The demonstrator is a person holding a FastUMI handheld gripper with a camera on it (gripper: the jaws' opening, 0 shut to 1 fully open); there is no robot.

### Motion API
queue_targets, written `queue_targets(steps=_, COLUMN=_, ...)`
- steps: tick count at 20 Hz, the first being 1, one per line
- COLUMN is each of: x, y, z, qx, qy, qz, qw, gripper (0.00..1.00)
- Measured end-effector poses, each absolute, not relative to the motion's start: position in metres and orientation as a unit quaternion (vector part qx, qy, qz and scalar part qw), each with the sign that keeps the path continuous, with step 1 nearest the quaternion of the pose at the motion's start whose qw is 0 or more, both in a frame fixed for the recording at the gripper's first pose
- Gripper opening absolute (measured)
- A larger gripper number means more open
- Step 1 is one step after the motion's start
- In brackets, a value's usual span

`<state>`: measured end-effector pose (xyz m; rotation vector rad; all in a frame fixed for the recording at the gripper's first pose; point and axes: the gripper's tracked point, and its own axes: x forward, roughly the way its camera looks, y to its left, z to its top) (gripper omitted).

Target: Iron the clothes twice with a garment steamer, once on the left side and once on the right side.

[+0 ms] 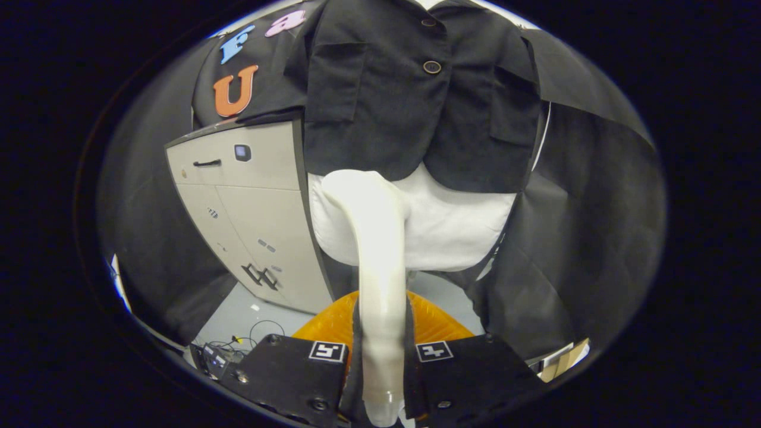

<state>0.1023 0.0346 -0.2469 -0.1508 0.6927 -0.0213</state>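
Note:
A white garment steamer [379, 279] stands between my gripper's [380, 356] two black fingers [297, 368], which press on its handle from both sides. Its head points up and reaches the lower hem of a black jacket [410, 101], left of the jacket's centre. The jacket hangs on a white mannequin torso [452, 229], buttoned, with a pocket on each side. The steamer's head lies just below the hem, against the white torso; I cannot tell if it touches the cloth.
A beige cabinet [250, 202] with a black handle stands left of the mannequin. Black cloth hangs to the right and behind. An orange ribbed object [333, 324] sits below the steamer. Cables and a small device [220, 353] lie on the grey floor at lower left.

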Motion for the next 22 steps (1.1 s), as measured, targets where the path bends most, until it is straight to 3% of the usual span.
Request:
queue_targets(steps=11, x=0.121, y=-0.008, z=-0.028, qx=-0.030, qy=0.154, qz=-0.008, qw=0.988, gripper=0.30)
queue_targets(steps=22, x=0.205, y=-0.076, z=0.150, qx=-0.011, qy=-0.001, qz=-0.042, qw=0.999, gripper=0.30)
